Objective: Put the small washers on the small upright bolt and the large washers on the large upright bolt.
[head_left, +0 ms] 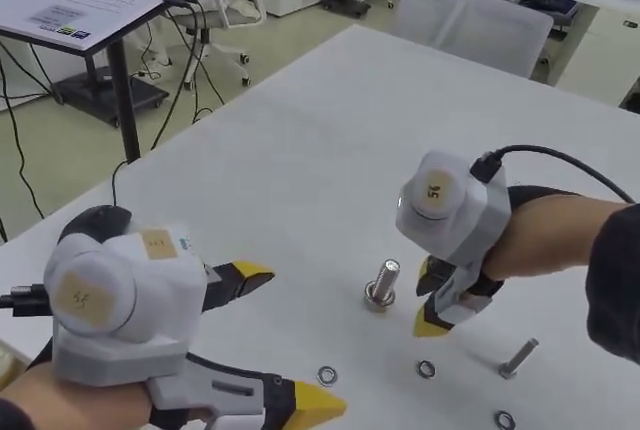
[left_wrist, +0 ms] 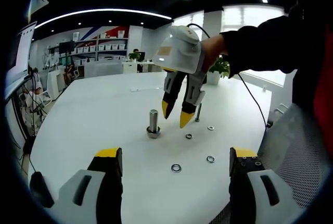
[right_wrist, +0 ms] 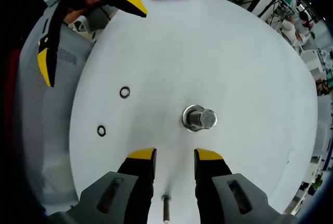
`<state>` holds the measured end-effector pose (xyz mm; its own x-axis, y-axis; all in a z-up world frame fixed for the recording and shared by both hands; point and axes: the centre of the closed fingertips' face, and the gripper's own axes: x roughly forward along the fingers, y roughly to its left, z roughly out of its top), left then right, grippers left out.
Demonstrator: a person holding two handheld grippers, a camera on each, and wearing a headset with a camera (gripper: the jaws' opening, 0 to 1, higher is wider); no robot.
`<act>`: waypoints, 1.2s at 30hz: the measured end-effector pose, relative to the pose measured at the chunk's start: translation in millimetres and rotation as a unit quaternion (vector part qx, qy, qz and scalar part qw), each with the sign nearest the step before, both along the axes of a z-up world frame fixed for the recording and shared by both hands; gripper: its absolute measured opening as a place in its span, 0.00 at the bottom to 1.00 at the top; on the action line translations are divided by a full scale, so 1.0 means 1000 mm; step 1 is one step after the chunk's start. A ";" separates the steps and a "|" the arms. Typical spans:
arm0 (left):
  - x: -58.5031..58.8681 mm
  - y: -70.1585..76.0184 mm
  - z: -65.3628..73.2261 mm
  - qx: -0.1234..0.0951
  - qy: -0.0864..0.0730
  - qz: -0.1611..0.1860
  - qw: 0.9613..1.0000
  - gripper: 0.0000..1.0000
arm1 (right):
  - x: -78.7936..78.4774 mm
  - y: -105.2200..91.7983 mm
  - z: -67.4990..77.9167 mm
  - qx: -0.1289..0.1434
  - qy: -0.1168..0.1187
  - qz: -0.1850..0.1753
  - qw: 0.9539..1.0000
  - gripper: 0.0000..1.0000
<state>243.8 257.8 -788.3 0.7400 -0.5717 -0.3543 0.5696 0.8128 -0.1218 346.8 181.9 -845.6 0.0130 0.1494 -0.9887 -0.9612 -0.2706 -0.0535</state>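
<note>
small bolt [left_wrist: 198, 113] partly hidden behind right gripper [left_wrist: 175, 116]

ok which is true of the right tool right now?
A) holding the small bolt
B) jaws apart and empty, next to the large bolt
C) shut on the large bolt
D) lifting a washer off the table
B: in the right gripper view the right tool has its jaws apart with nothing between them, and the large bolt stands just ahead of the tips, untouched.
</note>
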 end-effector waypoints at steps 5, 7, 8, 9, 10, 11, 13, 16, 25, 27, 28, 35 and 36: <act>-0.001 -0.002 0.000 0.001 0.001 -0.002 1.000 0.84 | -0.009 -0.002 0.000 0.000 0.004 0.001 1.000 0.30; -0.001 -0.002 0.000 0.002 0.001 -0.002 1.000 0.84 | -0.014 -0.001 0.000 0.002 0.006 0.004 1.000 0.30; -0.001 -0.002 0.000 0.002 0.000 -0.002 1.000 0.84 | -0.016 0.000 0.000 0.003 0.008 0.004 1.000 0.30; -0.001 -0.002 0.001 0.001 0.001 -0.002 1.000 0.84 | -0.019 0.001 0.000 0.004 0.009 0.006 1.000 0.30; -0.001 -0.002 0.001 0.001 0.000 -0.001 1.000 0.84 | -0.020 0.001 0.001 0.006 0.010 0.007 1.000 0.30; -0.001 -0.002 0.001 0.002 0.000 -0.001 1.000 0.84 | -0.023 0.003 0.001 0.007 0.011 0.008 1.000 0.30; -0.002 -0.002 0.002 0.002 -0.001 -0.001 1.000 0.84 | -0.028 0.005 0.001 0.010 0.015 0.010 1.000 0.30; -0.002 -0.002 0.002 0.002 -0.001 -0.001 1.000 0.84 | -0.035 0.009 0.001 0.013 0.018 0.016 1.000 0.30; -0.004 -0.001 0.003 0.001 -0.003 0.002 1.000 0.84 | -0.053 0.021 -0.004 0.014 0.026 0.035 0.999 0.30; -0.004 -0.001 0.003 0.001 -0.002 0.002 1.000 0.84 | -0.058 0.023 -0.005 0.013 0.029 0.039 0.999 0.30; -0.004 0.000 0.003 0.002 -0.003 0.002 1.000 0.84 | -0.060 0.025 -0.006 0.013 0.030 0.041 0.999 0.30; -0.005 0.002 0.003 0.003 -0.003 0.003 1.000 0.84 | -0.077 0.041 -0.012 0.018 0.042 0.058 0.997 0.29; -0.005 0.002 0.002 0.003 -0.002 0.003 1.000 0.84 | -0.079 0.043 -0.013 0.018 0.042 0.061 0.997 0.29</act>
<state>238.5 259.6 -785.9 0.7446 -0.5654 -0.3548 0.5651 0.8169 -0.1158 268.2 225.0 -858.2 -0.0909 0.1803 -0.9794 -0.9227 -0.3852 0.0147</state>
